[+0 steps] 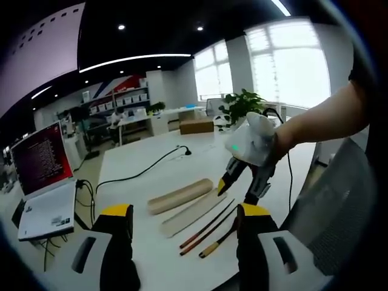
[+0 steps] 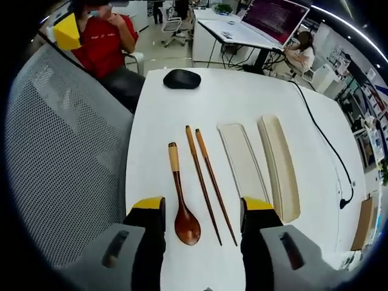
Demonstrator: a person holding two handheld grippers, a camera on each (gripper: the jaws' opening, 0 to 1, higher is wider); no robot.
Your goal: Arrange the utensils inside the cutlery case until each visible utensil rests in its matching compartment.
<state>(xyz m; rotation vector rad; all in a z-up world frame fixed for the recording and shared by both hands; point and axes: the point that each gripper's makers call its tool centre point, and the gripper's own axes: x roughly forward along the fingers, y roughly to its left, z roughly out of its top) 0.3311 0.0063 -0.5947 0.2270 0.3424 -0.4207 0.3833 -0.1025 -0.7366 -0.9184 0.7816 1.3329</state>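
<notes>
- My right gripper (image 2: 203,209) hangs over a white table (image 2: 242,97), its yellow-tipped jaws spread apart and holding nothing.
- Between those jaws lie a wooden spoon (image 2: 180,197), bowl toward me, and a pair of chopsticks (image 2: 207,179) just to its right.
- Beyond the right jaw rest the flat case lid (image 2: 242,160) and the deeper cutlery case (image 2: 280,167), side by side, both without utensils.
- A black mouse (image 2: 182,79) sits at the table's far end; past it, a person in a red shirt, its small print unreadable.
- My left gripper (image 1: 185,221) also stands released, grasping nothing.
- Ahead of it a laptop (image 1: 41,182) shows red text too small to read.
</notes>
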